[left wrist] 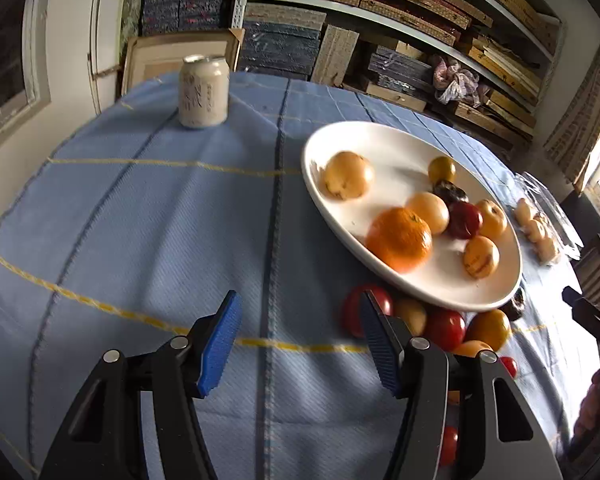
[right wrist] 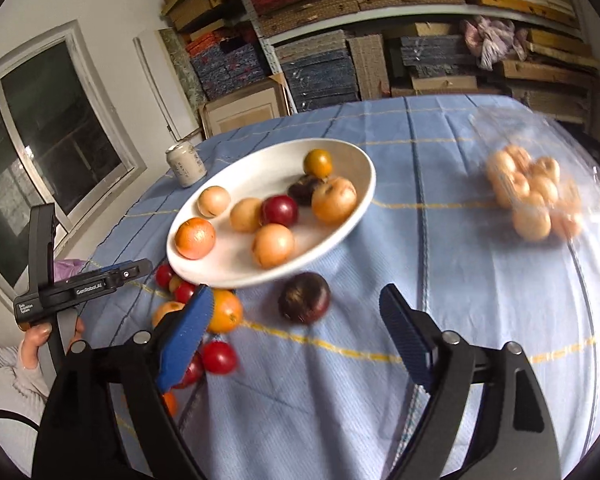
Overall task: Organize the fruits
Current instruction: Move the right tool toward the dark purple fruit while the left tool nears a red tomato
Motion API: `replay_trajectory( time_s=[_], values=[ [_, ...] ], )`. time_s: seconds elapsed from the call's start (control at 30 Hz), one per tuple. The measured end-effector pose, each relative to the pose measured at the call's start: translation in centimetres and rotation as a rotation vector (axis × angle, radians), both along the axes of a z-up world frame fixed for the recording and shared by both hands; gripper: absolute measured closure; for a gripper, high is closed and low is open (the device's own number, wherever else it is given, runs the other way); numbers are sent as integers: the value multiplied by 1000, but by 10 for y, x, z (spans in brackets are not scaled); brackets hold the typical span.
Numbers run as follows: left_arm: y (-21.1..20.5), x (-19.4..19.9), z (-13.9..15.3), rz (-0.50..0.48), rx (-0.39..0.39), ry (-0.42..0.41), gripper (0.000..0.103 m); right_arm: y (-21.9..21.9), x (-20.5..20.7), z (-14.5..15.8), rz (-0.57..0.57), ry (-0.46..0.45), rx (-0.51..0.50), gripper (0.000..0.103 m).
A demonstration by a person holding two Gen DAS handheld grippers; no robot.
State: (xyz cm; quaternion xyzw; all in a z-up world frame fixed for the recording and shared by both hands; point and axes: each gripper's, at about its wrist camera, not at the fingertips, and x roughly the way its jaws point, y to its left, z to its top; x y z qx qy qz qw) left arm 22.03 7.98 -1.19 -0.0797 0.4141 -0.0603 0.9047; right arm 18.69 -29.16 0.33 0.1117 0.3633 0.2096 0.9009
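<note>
Both my grippers are hovering empty-fingered over the worktop, fruit partly plated.
My left gripper point(left wrist: 300, 340) is gaping about halfway, my right gripper point(right wrist: 296, 344) wide, neither gripping anything; white plate point(right wrist: 351, 152) is sitting mid-frame carrying an orange point(right wrist: 195, 238) and small fruits, loose red fruits point(right wrist: 219, 357) are lying lower left below it, dark plum point(right wrist: 303, 298) beside.

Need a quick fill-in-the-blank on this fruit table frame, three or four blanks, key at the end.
1. The fruit plate is coloured ____.
2. The drink can stands ____ the plate.
3. Both the left gripper and the right gripper have their jaws ____.
4. The tablecloth is ____ with yellow lines.

Missing: white; off; open; blue
</note>
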Motion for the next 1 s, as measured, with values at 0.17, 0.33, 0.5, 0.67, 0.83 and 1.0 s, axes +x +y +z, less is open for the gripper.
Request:
replay_trajectory(
  time_s=[0.17,0.33,0.5,0.67,0.83,1.0],
  values=[
    [3,4,-5,7,-41,5,37,-11,9,-7,-12,45,44,20],
    [2,7,-2,-6,-81,6,36,-17,12,-9,-26,59,55,20],
    [-13,7,0,-33,-56,4,35,-15,12,-9,-23,63,50,19],
    [-24,11,-6,-30,-11,20,35,-15,13,-8,-29,65,56,17],
    [-22,14,-8,-10,-3,22,34,-17,13,-9,-42,74,61,15],
    [-13,12,-6,3,-7,7,33,-18,15,-11,-47,80,56,15]
  ],
)
